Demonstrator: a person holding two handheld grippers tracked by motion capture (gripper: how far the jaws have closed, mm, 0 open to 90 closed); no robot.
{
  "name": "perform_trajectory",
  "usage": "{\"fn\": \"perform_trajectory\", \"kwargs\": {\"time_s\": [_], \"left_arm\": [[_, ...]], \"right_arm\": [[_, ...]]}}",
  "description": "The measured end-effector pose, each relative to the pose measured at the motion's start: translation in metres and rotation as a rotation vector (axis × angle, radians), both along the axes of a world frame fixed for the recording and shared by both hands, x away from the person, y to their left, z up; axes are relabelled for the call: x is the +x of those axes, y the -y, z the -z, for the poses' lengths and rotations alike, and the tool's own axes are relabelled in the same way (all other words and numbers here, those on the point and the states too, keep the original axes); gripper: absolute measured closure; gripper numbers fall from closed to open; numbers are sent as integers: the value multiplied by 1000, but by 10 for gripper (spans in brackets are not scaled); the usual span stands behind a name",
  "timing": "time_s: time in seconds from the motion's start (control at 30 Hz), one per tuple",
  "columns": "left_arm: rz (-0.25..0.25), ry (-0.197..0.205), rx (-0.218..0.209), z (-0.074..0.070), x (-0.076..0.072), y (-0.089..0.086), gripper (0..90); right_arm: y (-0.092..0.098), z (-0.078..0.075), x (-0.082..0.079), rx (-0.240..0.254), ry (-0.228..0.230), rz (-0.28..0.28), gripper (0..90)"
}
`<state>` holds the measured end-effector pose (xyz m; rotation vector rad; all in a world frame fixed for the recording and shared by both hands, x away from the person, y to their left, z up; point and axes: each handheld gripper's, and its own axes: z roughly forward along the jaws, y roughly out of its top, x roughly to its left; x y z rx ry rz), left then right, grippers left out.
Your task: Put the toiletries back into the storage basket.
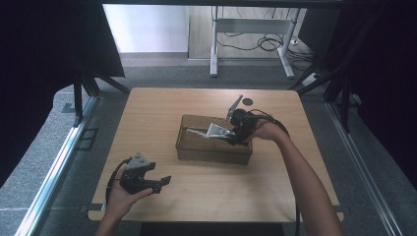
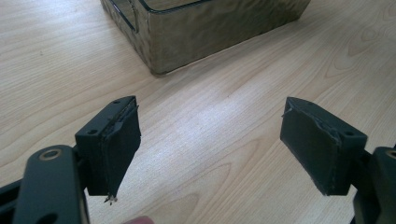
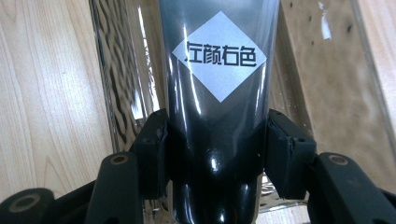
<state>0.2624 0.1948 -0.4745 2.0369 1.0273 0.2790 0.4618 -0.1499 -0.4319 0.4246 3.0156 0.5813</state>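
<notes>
A dark glossy pouch (image 3: 219, 107) with a white diamond label is clamped between the black pads of my right gripper (image 3: 217, 154). In the high view the right gripper (image 1: 232, 135) holds this pouch (image 1: 216, 131) over the right part of a translucent brown box (image 1: 214, 151) in the middle of the table, with the pouch pointing left and down into it. My left gripper (image 1: 164, 181) rests low near the table's front left, pointing right. In its own view the left gripper (image 2: 210, 140) is open with only bare wood between its pads, and a corner of the box (image 2: 210, 32) lies ahead.
The box stands on a light wooden table (image 1: 275, 187). A small dark round thing (image 1: 247, 102) lies near the far edge, behind the box. Beyond the table are grey floor, a white desk frame (image 1: 251, 29) with cables, and dark curtains at both sides.
</notes>
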Motion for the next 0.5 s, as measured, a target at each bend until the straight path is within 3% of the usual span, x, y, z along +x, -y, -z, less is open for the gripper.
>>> {"fn": "perform_trajectory", "kwargs": {"time_s": [0.5], "left_arm": [[-5, -4, -4, 1, 1, -1, 205]], "right_arm": [[-5, 17, 3, -28, -13, -21, 471]]}}
